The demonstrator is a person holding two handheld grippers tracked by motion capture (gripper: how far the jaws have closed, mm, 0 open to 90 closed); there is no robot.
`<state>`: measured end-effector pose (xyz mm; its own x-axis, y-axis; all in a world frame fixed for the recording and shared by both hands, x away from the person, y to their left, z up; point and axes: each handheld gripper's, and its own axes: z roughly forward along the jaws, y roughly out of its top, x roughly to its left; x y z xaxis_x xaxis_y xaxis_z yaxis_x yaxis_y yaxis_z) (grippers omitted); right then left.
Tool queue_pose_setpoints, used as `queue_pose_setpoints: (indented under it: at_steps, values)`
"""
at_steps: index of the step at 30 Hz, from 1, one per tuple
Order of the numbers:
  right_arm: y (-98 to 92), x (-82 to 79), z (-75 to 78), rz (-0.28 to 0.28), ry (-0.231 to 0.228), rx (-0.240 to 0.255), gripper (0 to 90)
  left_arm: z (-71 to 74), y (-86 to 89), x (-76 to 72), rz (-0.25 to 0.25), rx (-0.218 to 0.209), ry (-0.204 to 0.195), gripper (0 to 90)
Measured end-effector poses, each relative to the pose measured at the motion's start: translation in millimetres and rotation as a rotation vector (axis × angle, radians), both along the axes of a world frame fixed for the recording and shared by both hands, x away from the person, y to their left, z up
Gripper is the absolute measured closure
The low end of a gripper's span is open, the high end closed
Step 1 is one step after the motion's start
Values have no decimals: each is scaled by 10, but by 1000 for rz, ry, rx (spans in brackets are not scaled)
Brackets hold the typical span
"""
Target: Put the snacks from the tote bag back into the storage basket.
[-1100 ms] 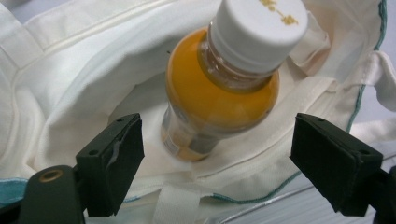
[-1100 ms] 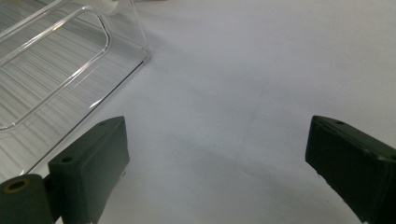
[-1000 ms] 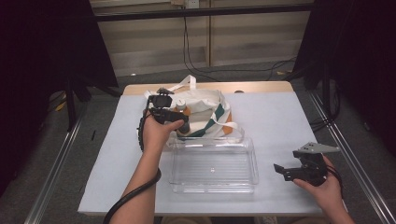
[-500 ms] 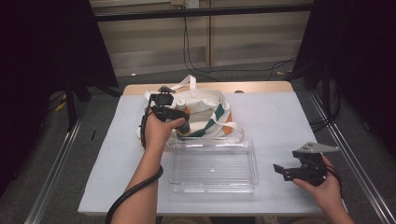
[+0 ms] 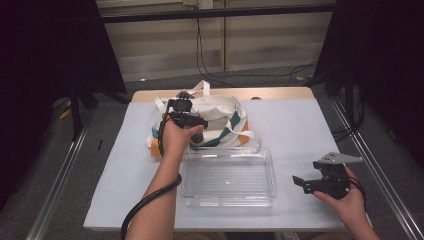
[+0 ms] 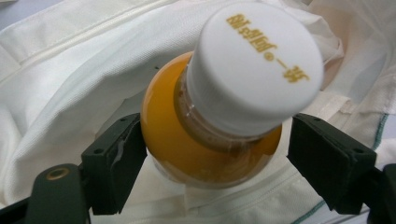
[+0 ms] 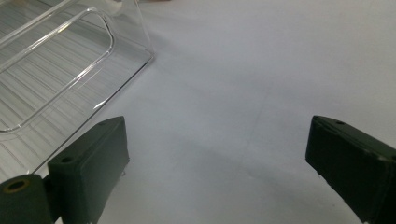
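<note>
Item: orange juice bottle (image 6: pixel 210 140), white cap, between my left gripper (image 6: pixel 215 158)'s wide jaws inside tote bag (image 5: pixel 220 112), positioned for lifting out; right gripper (image 7: pixel 219 163) wide, idle beside clear tray (image 5: pixel 227 177).

The only writing I can find is on the white cap (image 6: pixel 254 65) of the orange bottle (image 6: pixel 173 135): a line of gold characters, East Asian script, seen upside down from the left gripper view. They include a small circled mark, but I can't read them with confidence.
</note>
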<state>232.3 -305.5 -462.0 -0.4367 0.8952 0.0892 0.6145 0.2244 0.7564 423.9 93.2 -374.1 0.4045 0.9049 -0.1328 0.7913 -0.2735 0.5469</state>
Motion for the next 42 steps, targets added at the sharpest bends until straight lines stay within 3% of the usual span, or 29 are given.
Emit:
queue_pose_setpoints:
  at_steps: [10,25,42]
  values:
    - [-8,-3,9,0,4,1,56,-60,-19,51,19,15,23,194]
    - [-2,6,9,4,-3,-2,56,-125,-63,80,72,11,11,248]
    - [14,15,0,10,5,-11,56,-124,-70,82,51,41,6,297]
